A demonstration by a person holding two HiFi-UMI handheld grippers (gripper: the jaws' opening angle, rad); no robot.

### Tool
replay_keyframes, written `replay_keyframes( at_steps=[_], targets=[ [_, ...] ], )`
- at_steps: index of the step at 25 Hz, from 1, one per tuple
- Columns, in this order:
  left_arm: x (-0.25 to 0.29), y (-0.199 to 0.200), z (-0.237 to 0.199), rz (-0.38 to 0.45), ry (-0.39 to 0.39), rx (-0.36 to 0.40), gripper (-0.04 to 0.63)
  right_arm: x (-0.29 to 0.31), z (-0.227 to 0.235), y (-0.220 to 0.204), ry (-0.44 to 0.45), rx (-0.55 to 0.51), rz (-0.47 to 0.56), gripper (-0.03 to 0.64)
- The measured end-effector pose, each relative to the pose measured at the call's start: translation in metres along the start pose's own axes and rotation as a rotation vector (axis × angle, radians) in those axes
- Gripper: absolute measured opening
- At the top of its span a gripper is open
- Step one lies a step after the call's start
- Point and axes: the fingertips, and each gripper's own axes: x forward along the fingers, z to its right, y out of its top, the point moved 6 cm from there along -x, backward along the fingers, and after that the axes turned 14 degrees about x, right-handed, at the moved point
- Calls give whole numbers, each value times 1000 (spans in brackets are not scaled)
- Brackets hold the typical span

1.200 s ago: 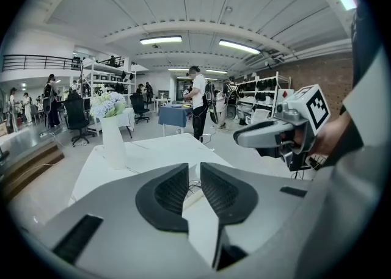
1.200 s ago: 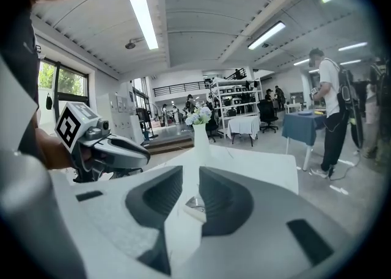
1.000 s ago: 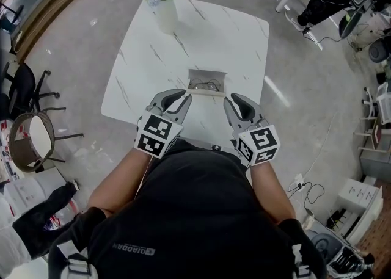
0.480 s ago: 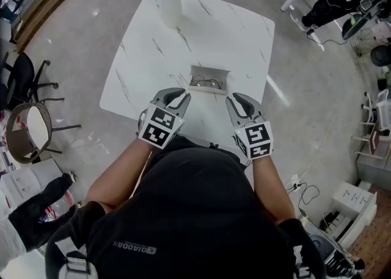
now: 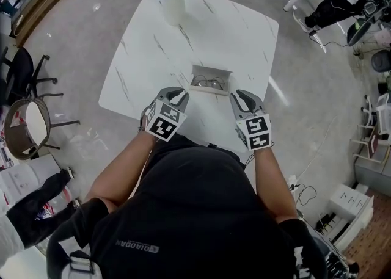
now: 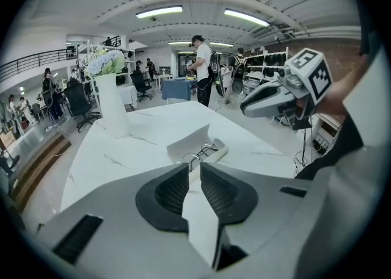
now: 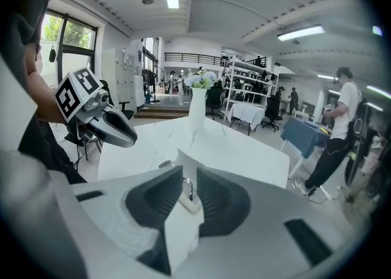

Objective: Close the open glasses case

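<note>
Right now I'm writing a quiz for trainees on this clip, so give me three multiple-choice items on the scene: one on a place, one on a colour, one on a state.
1. Where does the glasses case lie?
A. Against the vase
B. On the table, just ahead of the left gripper and right gripper
C. On the floor

2. What colour is the tabletop?
A. Black
B. White with grey veins
C. Red

3. What state is the case in?
A. Shut
B. Held in a gripper's jaws
C. Open, with glasses inside

Key: 1 B, the head view shows it near the table's near edge, between the two gripper tips. 2 B, every view shows pale marble. 3 C, both gripper views show it open with the glasses inside, and both pairs of jaws apart and empty.
</note>
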Motion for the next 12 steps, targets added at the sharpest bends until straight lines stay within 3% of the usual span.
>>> replay_keyframes(
  at_steps=[12],
  targets=[
    [38,-19,-7,-68,-10,56,63,28,17,-3,-14,-5,-36,69]
  ],
)
